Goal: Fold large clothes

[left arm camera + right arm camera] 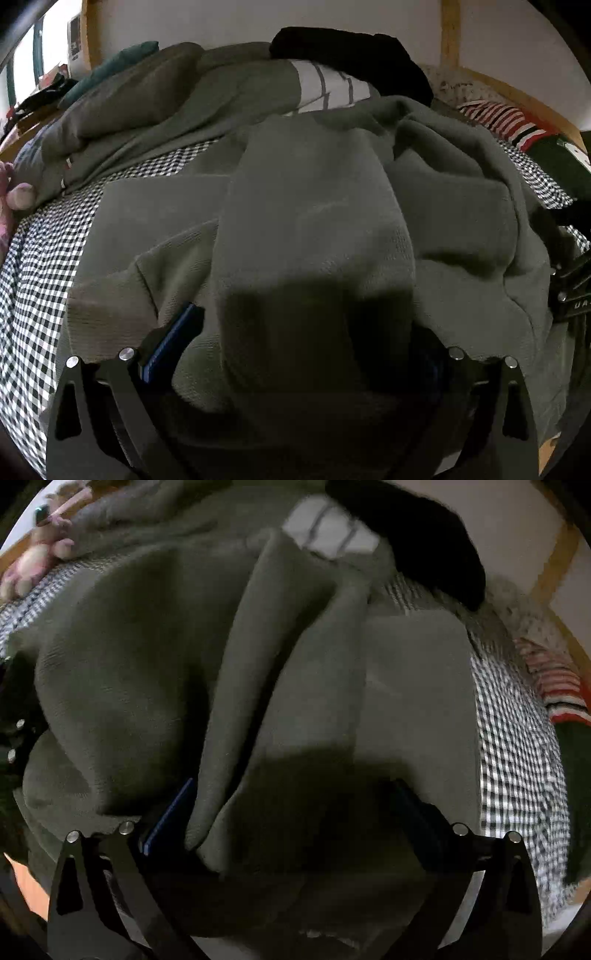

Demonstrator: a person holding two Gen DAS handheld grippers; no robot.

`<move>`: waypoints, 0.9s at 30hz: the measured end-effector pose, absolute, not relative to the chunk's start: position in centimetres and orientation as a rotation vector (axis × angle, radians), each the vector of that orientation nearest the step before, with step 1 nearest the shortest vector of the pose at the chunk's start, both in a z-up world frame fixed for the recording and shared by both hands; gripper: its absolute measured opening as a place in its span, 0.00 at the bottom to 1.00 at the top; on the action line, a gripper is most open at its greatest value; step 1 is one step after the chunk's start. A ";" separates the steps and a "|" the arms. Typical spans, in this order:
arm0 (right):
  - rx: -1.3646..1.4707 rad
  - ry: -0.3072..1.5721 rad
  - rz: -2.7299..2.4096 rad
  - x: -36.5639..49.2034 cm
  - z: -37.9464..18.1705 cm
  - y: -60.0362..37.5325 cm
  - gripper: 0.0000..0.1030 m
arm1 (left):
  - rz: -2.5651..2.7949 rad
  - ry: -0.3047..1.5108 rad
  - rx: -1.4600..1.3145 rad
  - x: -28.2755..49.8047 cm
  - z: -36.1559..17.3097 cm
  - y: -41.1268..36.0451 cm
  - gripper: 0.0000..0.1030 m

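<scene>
Both tongs stand spread wide over the large olive-green knitted garment (317, 229), which lies rumpled on the bed with the black-and-white checked sheet (40, 258). Left tongs (299, 332) straddle a raised fold without pinching it; right tongs (295, 805) likewise. Beyond lies a black cloth (354, 51).

One large olive-green garment (314, 229) lies bunched on one black-and-white checked bedsheet (33, 266), and two grippers are near it, the left gripper (306, 350) and the right gripper (295, 812), each with two fingers. Far across the bed are one black garment (354, 51), one white panel with grey stripes (328, 88) and one teal cushion (110, 66). One red-and-white striped item (498, 118) lies far right, and one pink soft toy (37, 561) far left.
</scene>
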State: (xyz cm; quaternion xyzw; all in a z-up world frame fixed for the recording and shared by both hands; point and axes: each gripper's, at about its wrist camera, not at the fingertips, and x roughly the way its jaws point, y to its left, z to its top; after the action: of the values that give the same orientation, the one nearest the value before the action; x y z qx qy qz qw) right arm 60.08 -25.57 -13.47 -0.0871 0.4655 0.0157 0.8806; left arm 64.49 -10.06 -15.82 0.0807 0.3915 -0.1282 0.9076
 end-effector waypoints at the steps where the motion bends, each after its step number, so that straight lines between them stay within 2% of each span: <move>1: -0.151 0.967 0.014 59.7 -13.2 -26.4 0.97 | -0.270 0.812 0.166 64.7 -15.8 -10.1 0.95; 7: -0.112 0.861 -0.024 57.0 -10.5 -25.3 0.97 | -0.246 0.765 0.165 64.4 -16.1 -10.2 0.95; 12: -0.220 0.910 0.005 57.5 -14.0 -22.8 0.97 | -0.251 0.767 0.167 64.2 -16.1 -10.0 0.96; 19: -0.059 0.836 -0.040 52.1 -11.4 -25.8 0.97 | -0.256 0.772 0.164 64.3 -16.2 -10.0 0.96; 27: -0.134 0.722 -0.175 46.6 -11.8 -23.9 0.97 | -0.256 0.796 0.173 64.5 -15.8 -10.0 0.96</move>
State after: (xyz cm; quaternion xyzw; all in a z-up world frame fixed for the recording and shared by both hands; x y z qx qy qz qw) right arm 46.65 -23.92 -11.81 -0.0657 0.3525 -0.0853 0.9296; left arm 64.49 -10.01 -15.83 0.0838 0.3862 -0.1243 0.9101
